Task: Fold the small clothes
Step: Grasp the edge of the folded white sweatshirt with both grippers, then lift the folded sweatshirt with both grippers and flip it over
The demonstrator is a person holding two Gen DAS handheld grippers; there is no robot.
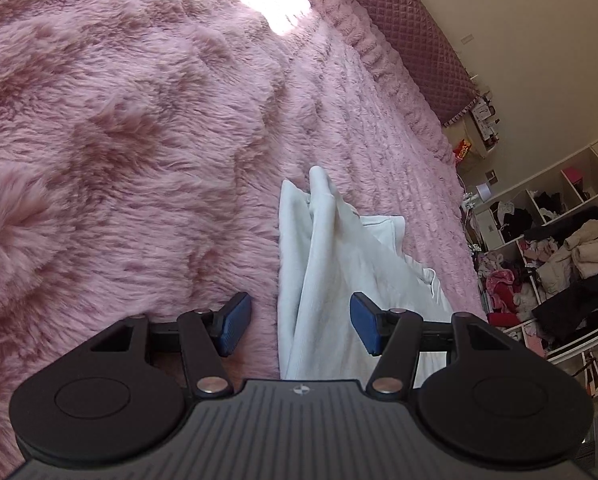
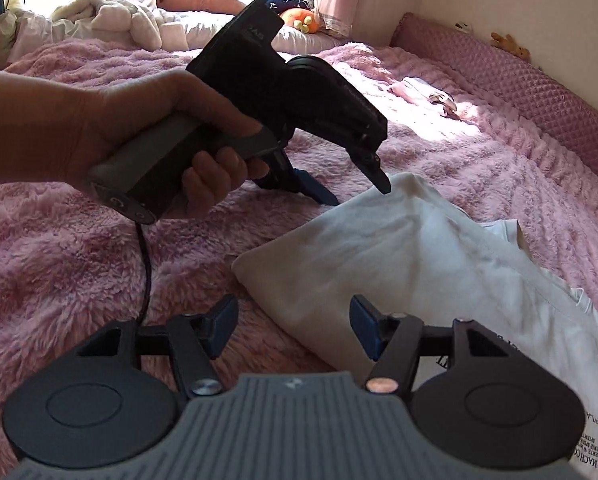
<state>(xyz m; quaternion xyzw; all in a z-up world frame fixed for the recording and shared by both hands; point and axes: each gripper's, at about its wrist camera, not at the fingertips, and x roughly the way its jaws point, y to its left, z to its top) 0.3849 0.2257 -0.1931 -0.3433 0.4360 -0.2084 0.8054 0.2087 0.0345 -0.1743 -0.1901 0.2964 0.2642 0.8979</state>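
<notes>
Both fingers released over the white garment on the pink bed

I'm holding my left gripper [image 1: 301, 330] spread and empty at the white garment [image 2: 399, 256]'s far raised corner; my right gripper [image 2: 293, 330], also spread, is hovering nearer its closest folded corner. It's lying creased, partly folded, its long axis running away rightward.

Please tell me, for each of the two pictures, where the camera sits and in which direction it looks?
Left wrist: on the left gripper, looking down along its open jaws at the white garment on the pink blanket; shelves at right.
Right wrist: on the right gripper, jaws open, facing across the bed; the left hand shows, holding its gripper.
Shared: garment, blanket, left gripper.
</notes>
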